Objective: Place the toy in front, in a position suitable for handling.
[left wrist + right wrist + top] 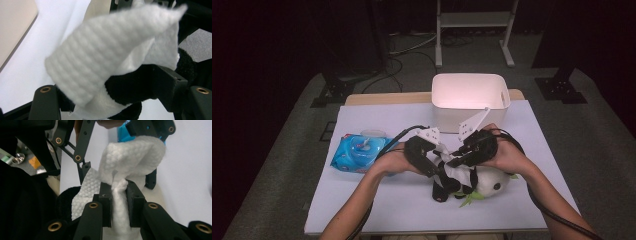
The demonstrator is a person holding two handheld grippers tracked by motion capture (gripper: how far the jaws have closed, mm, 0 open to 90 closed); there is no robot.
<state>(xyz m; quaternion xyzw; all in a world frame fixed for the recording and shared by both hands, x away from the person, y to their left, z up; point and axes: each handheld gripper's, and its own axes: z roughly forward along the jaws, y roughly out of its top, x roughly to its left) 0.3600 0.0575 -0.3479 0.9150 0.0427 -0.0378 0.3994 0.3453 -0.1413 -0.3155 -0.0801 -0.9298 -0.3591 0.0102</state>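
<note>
Right gripper (118, 202): clamped on wipe (130, 157), pinching it to rub | left gripper (117, 100): jaws around panda (484, 181), pinning it on table (377, 200) | wipe: draped over panda, between both grippers

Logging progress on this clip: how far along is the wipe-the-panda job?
Done: one white wipe is out of the blue wipes pack and at the plush panda. In hand: the right tongs are shut on the wipe, while the left tongs grip the panda's black-and-white body with the wipe draped over it. Left: probably finishing the wiping; the white bin behind looks unused so far.
</note>
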